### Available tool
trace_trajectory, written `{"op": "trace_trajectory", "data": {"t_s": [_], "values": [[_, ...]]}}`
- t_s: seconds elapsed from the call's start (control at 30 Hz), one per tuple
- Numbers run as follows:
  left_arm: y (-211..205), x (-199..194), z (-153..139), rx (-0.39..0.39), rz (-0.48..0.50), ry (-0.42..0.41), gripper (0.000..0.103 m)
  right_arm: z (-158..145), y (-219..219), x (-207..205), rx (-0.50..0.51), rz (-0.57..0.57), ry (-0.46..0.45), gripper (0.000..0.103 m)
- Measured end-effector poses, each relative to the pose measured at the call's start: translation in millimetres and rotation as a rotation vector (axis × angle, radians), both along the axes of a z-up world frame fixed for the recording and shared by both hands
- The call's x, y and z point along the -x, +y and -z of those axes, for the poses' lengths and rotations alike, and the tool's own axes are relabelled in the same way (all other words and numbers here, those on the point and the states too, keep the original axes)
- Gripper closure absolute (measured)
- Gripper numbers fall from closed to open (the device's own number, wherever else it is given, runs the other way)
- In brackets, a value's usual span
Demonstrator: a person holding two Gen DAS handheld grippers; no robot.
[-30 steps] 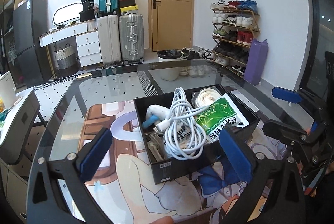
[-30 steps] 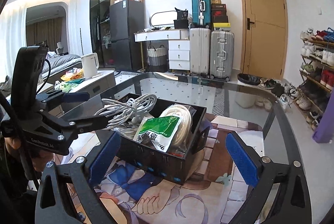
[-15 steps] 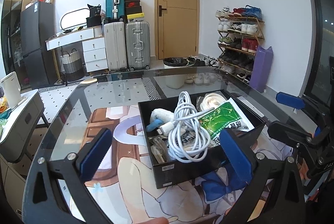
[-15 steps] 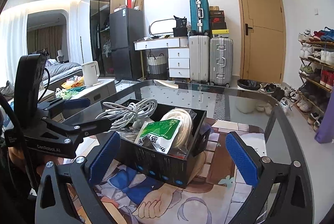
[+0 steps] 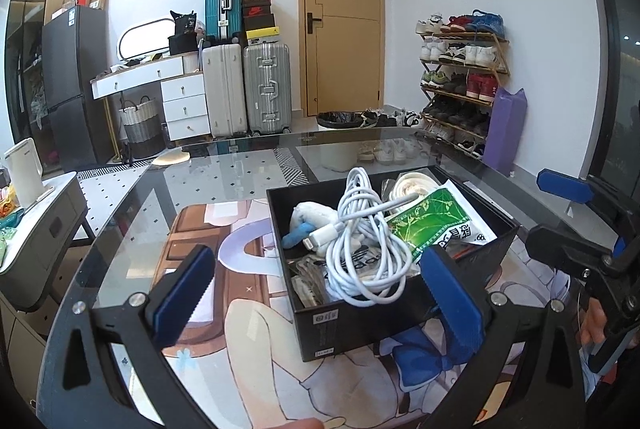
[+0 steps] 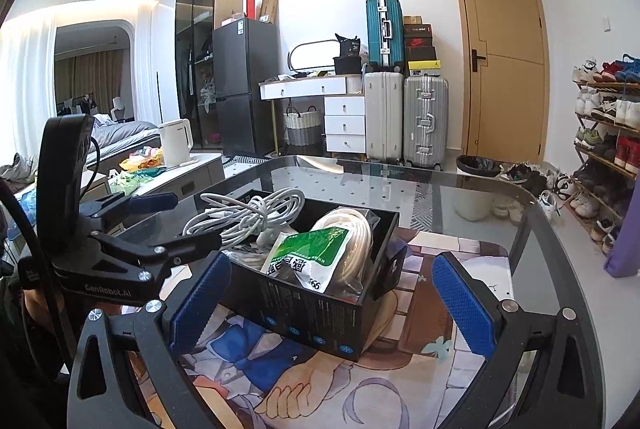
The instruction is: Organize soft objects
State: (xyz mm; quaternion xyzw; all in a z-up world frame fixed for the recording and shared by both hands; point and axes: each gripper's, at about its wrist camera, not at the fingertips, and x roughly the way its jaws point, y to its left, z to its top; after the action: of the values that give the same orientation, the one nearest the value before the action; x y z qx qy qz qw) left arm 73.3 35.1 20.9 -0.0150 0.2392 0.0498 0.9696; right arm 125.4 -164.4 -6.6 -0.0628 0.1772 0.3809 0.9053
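Box (image 5: 360, 321) (cable-filled), ahead of left hand-held gripper (image 5: 316, 293)

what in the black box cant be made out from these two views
- Bottom of the black box: both views, hidden under the white cable bundle and green packet.
- White soft object with blue part: left wrist view, half covered by cable; identity unclear.
- Green packet's text: cut off and too small to read.
- Coiled tubing: partly behind the packet.
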Motion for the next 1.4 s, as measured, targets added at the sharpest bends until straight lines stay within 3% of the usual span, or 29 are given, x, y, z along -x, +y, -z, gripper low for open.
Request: {"op": "trace_trajectory", "data": {"t_s": [1.4], "values": [[4.3,0.3,0.3,0.015,0.001,0.004,0.0,2.7,3.4,5.3,0.006,0.001,-0.025,0.001]]}}
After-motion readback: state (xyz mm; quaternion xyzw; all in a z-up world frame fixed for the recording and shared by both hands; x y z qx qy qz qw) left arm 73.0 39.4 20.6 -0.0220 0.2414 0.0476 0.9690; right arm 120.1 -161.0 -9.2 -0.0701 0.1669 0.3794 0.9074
